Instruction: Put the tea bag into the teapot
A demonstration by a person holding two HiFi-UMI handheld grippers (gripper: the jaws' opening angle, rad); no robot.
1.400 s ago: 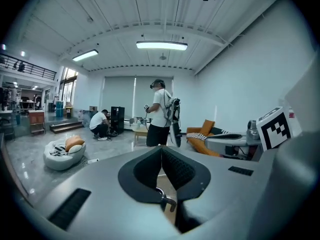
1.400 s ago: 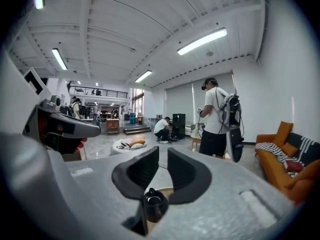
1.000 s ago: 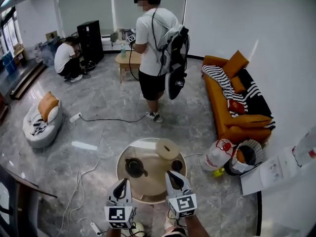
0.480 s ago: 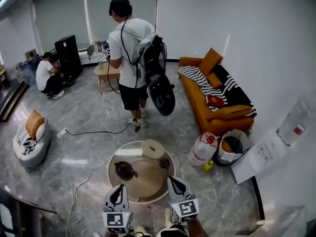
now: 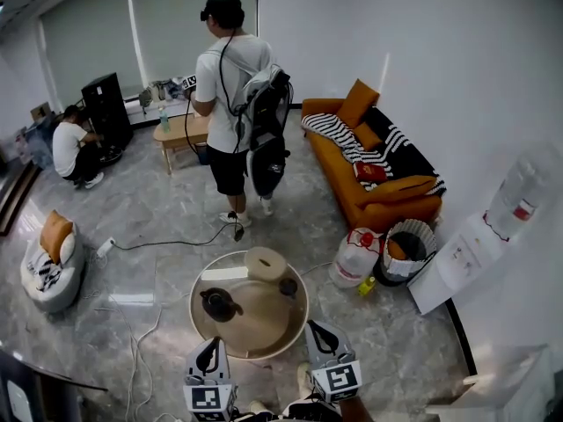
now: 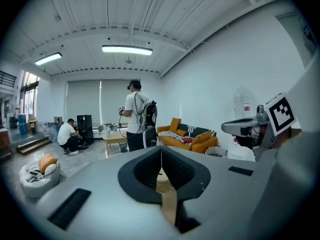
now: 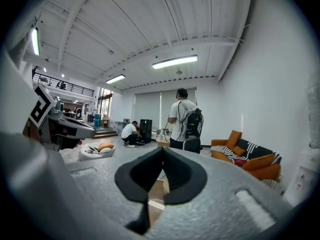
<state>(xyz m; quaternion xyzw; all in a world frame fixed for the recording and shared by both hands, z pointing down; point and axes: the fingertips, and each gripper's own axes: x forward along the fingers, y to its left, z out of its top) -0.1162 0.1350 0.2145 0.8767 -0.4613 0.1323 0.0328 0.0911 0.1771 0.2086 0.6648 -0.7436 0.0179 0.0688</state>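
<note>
**Grippers.** Seen in the head view, the left gripper (image 5: pixel 212 348) is held off the round desk (image 5: pixel 230 348) at the rim's 7 o'clock. The right gripper (image 5: pixel 317 331) is held off the rim at 5 o'clock. Neither touches the desk or anything on it.

**Jaws.**
- In the left gripper view, the jaws of the left gripper (image 6: pixel 161 153) are closed. The pads meet along one line and nothing is between them.
- In the right gripper view, the jaws of the right gripper (image 7: pixel 162 153) are also closed on nothing.

**Desk contents, head view.**
- The dark teapot (image 5: pixel 217 303) stands upright at 9 o'clock of the desk centre.
- A beige round disc (image 5: pixel 266 264) lies at the 12 o'clock rim.
- A small dark cup (image 5: pixel 288 286) stands at 2 o'clock, just beside the disc.
- A white flat strip (image 5: pixel 225 273) lies at 11 o'clock.

The tea bag cannot be identified with certainty. Neither gripper holds it.

**Surroundings.**
- A standing person (image 5: pixel 230 86) with a backpack is at 12 o'clock, well beyond the desk.
- A crouching person (image 5: pixel 69 146) is at 10 o'clock.
- An orange sofa (image 5: pixel 378 202) stands at 2 o'clock.
</note>
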